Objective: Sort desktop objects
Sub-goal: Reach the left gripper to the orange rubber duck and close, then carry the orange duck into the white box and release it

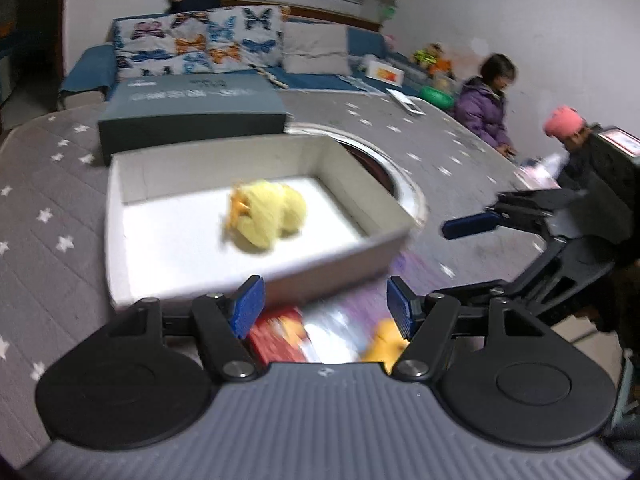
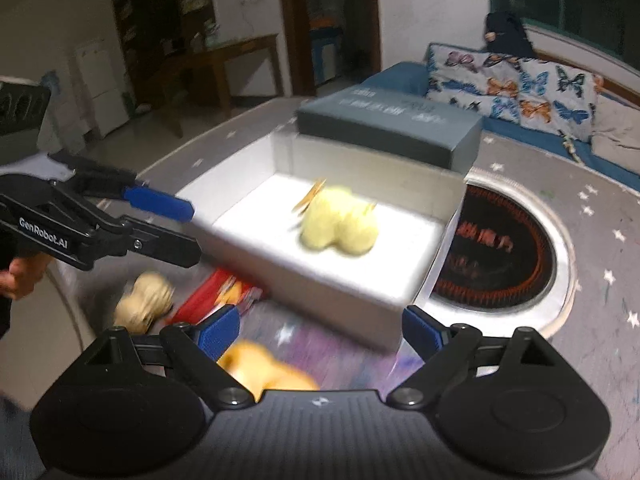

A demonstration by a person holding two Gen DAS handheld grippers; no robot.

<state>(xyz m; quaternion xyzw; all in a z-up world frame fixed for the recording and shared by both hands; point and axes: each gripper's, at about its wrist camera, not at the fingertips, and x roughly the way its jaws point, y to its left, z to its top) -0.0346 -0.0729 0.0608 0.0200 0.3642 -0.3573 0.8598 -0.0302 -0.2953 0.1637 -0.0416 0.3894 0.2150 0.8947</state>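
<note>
Yellow plush chick (image 1: 266, 214) lying inside the white box (image 1: 376, 200); another plush (image 2: 144, 300), an orange toy (image 2: 260, 364) and a red packet (image 1: 276, 334) just before it. Soft, light; best pinched mid-body. Left gripper (image 1: 325, 306) and right gripper (image 2: 320, 330) jaws spread, empty.

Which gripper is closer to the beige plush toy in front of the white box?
Left. The left gripper hovers just above the beige plush toy; the right gripper sits farther right, over an orange toy.
</note>
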